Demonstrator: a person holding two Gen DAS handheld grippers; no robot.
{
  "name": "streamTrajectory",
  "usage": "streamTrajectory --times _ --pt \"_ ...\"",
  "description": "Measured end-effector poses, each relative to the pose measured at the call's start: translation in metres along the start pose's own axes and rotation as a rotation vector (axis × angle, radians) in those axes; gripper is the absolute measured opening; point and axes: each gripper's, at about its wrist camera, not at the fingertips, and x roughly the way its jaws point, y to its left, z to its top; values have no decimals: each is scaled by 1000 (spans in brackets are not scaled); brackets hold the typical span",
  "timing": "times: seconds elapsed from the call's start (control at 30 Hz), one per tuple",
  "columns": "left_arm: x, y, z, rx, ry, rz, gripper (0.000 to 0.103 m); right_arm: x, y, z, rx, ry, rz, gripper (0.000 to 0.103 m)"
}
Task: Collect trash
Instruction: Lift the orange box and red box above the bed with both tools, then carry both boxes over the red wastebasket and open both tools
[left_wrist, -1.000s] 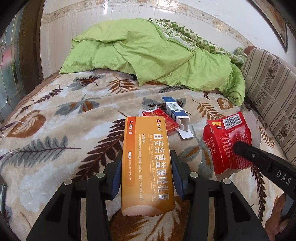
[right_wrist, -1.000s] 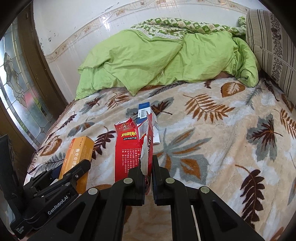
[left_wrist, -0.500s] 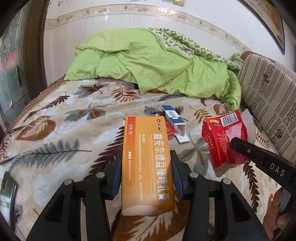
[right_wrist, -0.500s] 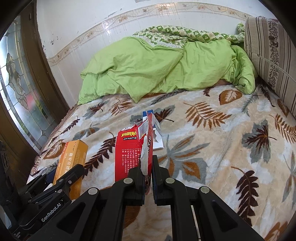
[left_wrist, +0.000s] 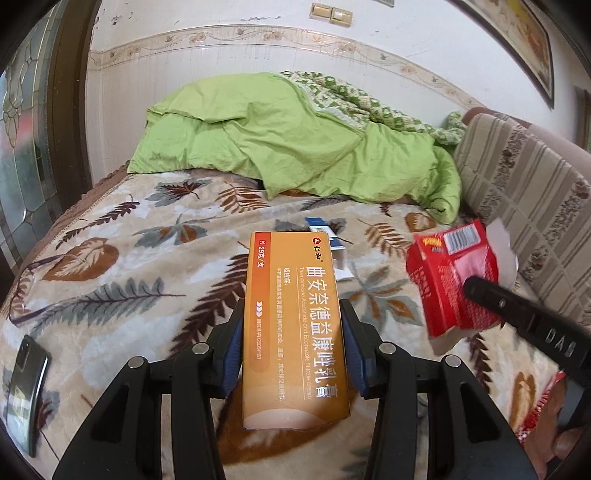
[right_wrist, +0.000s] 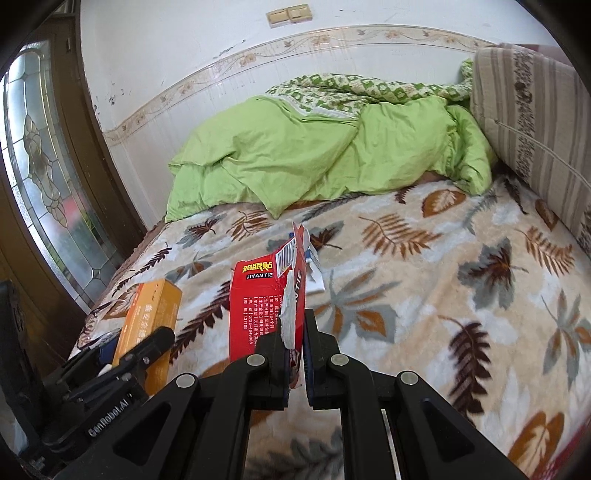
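My left gripper is shut on a long orange medicine box, held lengthwise above the bed. My right gripper is shut on the torn edge of a flattened red carton, which stands up from its jaws. In the left wrist view that red carton hangs at the right with the right gripper's black finger across it. The orange box shows at the lower left of the right wrist view. A blue-and-white box lies on the blanket, partly hidden behind the orange box.
A leaf-patterned blanket covers the bed. A crumpled green quilt is heaped against the far wall. A striped cushion runs along the right side. A dark phone lies near the blanket's left edge. A stained-glass door stands at the left.
Both grippers have risen and drawn back from the bed with their boxes still gripped. The bed looks farther off, more wall shows, and the phone has come into view.
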Motion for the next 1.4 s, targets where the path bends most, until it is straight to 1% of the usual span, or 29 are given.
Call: streamTrajectory --times 0.07,0.17,0.4,0.53,0.63,0.7,0.8,0.87,0.93,1.07,1.13,1.23,1.3,1.4 --pt "-9 -7 -4 -3 0 -21 45 -13 -5 -7 25 5 10 7" --pt "-23 -22 -10 14 4 -45 46 -35 -13 -15 33 -2 -1 7" --pt "-63 -52 -23 56 11 -121 46 -98 -38 -20 87 -54 -15 7" --pt "-87 -69 -32 79 17 -165 46 -128 -44 -27 101 -76 -15 7" --pt "-101 -85 -35 116 15 -188 46 -148 -51 -34 107 -92 -21 7" --pt "-108 -95 -35 129 15 -212 46 -161 -60 -39 119 -101 -30 7" --pt "-115 -113 -36 145 29 -269 46 -182 -83 -48 166 -114 -52 7" --pt "-118 -130 -39 174 38 -300 46 -193 -98 -53 196 -119 -71 7" --pt "-119 -148 -42 201 51 -331 46 -207 -118 -60 231 -125 -99 7" --pt "-119 -196 -54 277 99 -429 46 -234 -162 -79 295 -134 -179 7" --pt "-118 -219 -60 318 118 -466 46 -249 -190 -91 347 -137 -231 7" --pt "-115 -268 -70 397 163 -543 46 -273 -227 -107 403 -149 -320 7" --pt "-111 -299 -77 433 198 -595 46 -291 -253 -118 445 -161 -388 7" --pt "-103 -337 -86 468 252 -665 46 -307 -283 -129 485 -156 -459 7"
